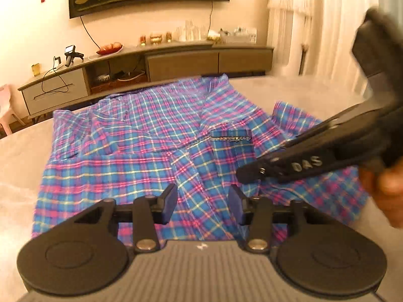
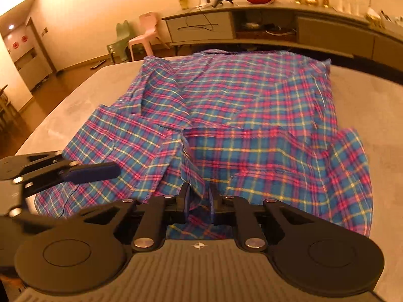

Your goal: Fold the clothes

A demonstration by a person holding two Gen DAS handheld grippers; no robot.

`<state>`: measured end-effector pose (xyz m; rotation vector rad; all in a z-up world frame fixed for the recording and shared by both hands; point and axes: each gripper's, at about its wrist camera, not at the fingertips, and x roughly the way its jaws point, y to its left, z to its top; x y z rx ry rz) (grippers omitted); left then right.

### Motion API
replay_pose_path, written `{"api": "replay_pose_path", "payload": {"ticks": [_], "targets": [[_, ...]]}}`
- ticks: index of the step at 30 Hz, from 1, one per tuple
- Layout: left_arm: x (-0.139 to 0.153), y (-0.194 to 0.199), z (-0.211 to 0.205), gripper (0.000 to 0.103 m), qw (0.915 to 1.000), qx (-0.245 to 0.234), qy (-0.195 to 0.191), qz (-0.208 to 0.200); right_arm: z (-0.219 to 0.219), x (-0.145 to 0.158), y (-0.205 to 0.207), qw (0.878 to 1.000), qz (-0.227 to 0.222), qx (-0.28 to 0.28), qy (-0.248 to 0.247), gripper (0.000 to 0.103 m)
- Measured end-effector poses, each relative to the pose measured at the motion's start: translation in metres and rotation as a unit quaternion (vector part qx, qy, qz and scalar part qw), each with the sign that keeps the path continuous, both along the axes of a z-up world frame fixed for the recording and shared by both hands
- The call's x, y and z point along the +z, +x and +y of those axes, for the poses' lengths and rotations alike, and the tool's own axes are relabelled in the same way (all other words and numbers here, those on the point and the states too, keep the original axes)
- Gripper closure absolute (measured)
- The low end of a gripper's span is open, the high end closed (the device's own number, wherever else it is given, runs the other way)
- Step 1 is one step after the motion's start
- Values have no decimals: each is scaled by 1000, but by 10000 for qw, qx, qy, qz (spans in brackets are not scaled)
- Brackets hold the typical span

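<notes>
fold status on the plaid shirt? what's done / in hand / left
Done: plaid shirt is spread on the table, one sleeve already laid across the body. In hand: right gripper is shut on the near hem; left gripper is open above the cloth, holding nothing. Left: the shirt is still rumpled and wide, so the main folds look undone.

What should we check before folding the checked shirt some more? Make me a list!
1. Right gripper pinching the plaid shirt: ok, cloth sits between its fingers.
2. Left gripper ready to grab: ok, open, holding nothing.
3. Shirt lying smooth: not ok, it is wrinkled and bunched.
4. Shirt all on the table: cannot tell, the far edge reaches the table's end.
5. Grippers apart: ok.
</notes>
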<state>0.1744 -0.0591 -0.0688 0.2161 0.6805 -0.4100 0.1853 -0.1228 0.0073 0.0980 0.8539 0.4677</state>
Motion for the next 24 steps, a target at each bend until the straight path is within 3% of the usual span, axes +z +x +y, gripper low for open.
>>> {"api": "replay_pose_path", "payload": {"ticks": [3, 4, 5, 6, 8, 20, 24], "targets": [[-13, 4, -15, 58, 9984, 66, 546, -106, -4, -3, 1, 9999, 74, -44, 124, 88], [-14, 5, -12, 58, 9985, 100, 522, -93, -5, -3, 1, 9998, 99, -59, 166, 88], [-14, 7, -10, 68, 9988, 132, 474, -66, -7, -4, 2, 9997, 124, -74, 207, 88], [-14, 9, -7, 87, 9990, 164, 425, -40, -8, -5, 2, 9995, 149, -89, 249, 88], [-14, 14, 1, 99, 9993, 230, 278, 38, -11, -7, 3, 9992, 199, -119, 332, 88], [-3, 4, 26, 101, 9982, 593, -46, -54, -13, -4, 3, 9974, 254, -108, 667, 88], [-8, 4, 17, 95, 9990, 423, 126, -77, -11, -6, 4, 9942, 364, -94, 1005, 88]]}}
